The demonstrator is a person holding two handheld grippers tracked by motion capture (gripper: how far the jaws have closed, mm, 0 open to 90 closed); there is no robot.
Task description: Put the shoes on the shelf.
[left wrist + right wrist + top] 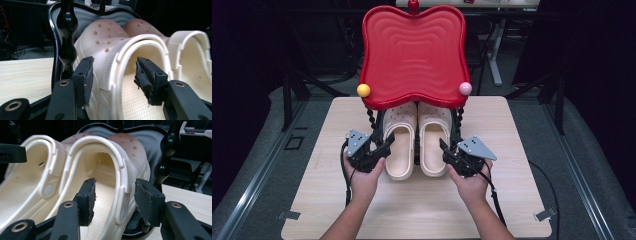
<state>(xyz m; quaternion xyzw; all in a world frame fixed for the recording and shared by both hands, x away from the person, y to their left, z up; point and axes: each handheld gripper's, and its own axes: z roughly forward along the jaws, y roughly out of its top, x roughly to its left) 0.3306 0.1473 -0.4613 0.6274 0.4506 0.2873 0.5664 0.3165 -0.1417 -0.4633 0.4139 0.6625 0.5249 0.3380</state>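
Observation:
Two cream perforated clogs, the left clog [401, 145] and the right clog [433, 142], stand side by side, heels toward me, on the lower shelf of a small stand under a red wavy tray top [412, 55]. My left gripper [382, 145] is open at the left clog's outer heel. In the left gripper view, my left gripper [112, 75] straddles the left clog's [107, 42] side wall, one jaw outside and one inside. My right gripper [447, 149] is open at the right clog's outer heel. In the right gripper view, my right gripper [113, 197] straddles the right clog's [105, 155] wall the same way.
The stand has black beaded legs [66, 37] close beside each gripper, and another leg [166, 152] shows right of the right clog. A yellow ball [363, 90] and a pink ball [465, 88] sit at the red top's front corners. The light wooden table [507, 190] extends around the stand.

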